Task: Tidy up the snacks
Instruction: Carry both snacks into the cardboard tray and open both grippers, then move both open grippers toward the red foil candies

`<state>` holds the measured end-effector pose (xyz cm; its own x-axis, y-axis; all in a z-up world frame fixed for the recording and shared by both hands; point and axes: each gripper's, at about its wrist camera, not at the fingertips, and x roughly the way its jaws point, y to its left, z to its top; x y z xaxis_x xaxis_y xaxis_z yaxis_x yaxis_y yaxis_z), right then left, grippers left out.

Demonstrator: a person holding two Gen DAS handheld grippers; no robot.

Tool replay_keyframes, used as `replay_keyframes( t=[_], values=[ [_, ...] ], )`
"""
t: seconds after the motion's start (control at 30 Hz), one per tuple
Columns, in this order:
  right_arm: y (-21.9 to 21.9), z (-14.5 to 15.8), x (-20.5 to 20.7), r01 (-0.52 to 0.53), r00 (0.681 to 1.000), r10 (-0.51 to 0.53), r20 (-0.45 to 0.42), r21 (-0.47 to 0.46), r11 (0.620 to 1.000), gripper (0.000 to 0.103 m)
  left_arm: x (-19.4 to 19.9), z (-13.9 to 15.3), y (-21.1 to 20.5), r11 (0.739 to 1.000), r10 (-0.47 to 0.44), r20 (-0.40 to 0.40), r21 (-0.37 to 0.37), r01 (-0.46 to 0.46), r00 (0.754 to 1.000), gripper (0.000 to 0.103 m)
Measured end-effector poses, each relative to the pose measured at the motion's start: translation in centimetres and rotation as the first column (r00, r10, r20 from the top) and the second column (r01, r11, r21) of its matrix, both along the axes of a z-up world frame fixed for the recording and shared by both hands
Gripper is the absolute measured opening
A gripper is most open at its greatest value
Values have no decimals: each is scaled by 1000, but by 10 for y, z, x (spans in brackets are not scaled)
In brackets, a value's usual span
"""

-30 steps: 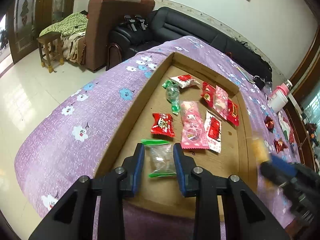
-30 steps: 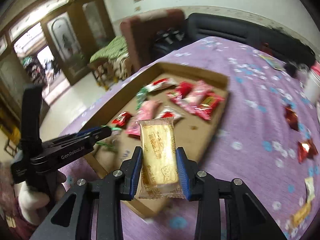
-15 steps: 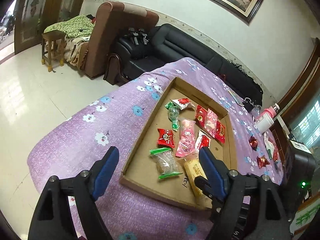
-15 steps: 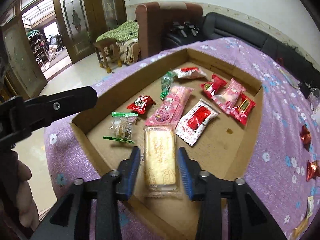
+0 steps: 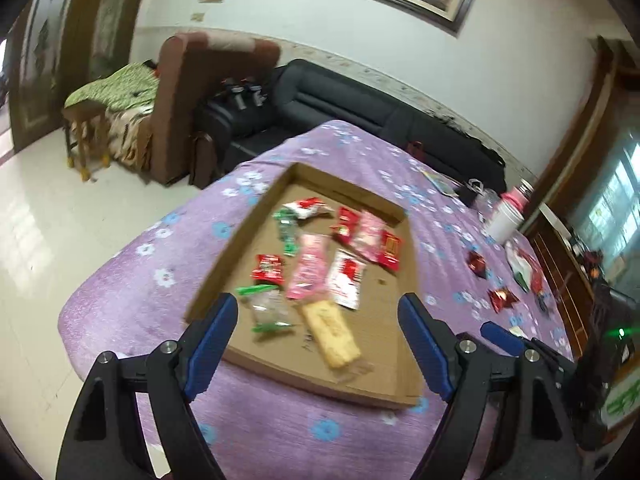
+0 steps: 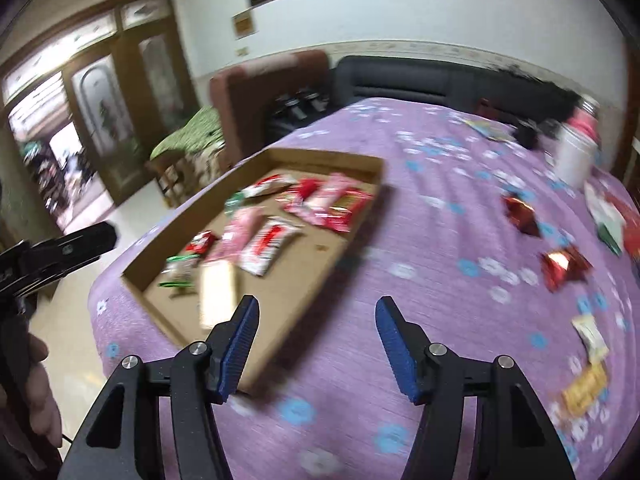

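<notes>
A shallow cardboard tray [image 5: 404, 364] lies on the purple flowered tablecloth and holds several snack packets. A yellow biscuit packet [image 5: 330, 330] lies at its near end beside a clear green-edged packet [image 5: 268, 312]; both show blurred in the right wrist view, the biscuit packet [image 6: 216, 292] nearest. My left gripper [image 5: 318, 346] is open and empty, raised above the tray's near edge. My right gripper [image 6: 316, 344] is open and empty, above the cloth just right of the tray [image 6: 304, 308]. Loose red foil snacks [image 6: 564, 266] lie on the cloth to the right.
A white cup with a pink lid [image 6: 576, 152] stands at the far right of the table. More loose packets [image 6: 590, 336] lie near the right edge. A black sofa [image 5: 360, 100] and a brown armchair [image 5: 192, 92] stand beyond the table. The left gripper's arm [image 6: 60, 252] shows at left.
My right gripper let go of the yellow biscuit packet in the tray, opened and drew back to the right. My left gripper opened wide and pulled back from the clear packet.
</notes>
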<state>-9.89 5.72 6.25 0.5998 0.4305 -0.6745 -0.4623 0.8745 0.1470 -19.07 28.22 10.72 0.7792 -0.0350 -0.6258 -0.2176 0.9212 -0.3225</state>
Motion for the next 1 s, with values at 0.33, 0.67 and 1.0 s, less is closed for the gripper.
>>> replay_keyframes(
  t=[0.33, 0.67, 1.0],
  values=[
    [-133, -13, -5, 256, 966, -253, -60, 56, 965, 66, 11, 7, -100, 963, -132, -41, 233, 138, 990, 82],
    [-215, -26, -11, 408, 911, -403, -88, 47, 912, 66, 34, -12, -171, 908, -248, -153, 308, 285, 956, 82],
    [-241, -36, -4, 447, 890, -439, -124, 40, 894, 66, 50, -29, -206, 859, -296, -240, 356, 367, 925, 82]
  ],
)
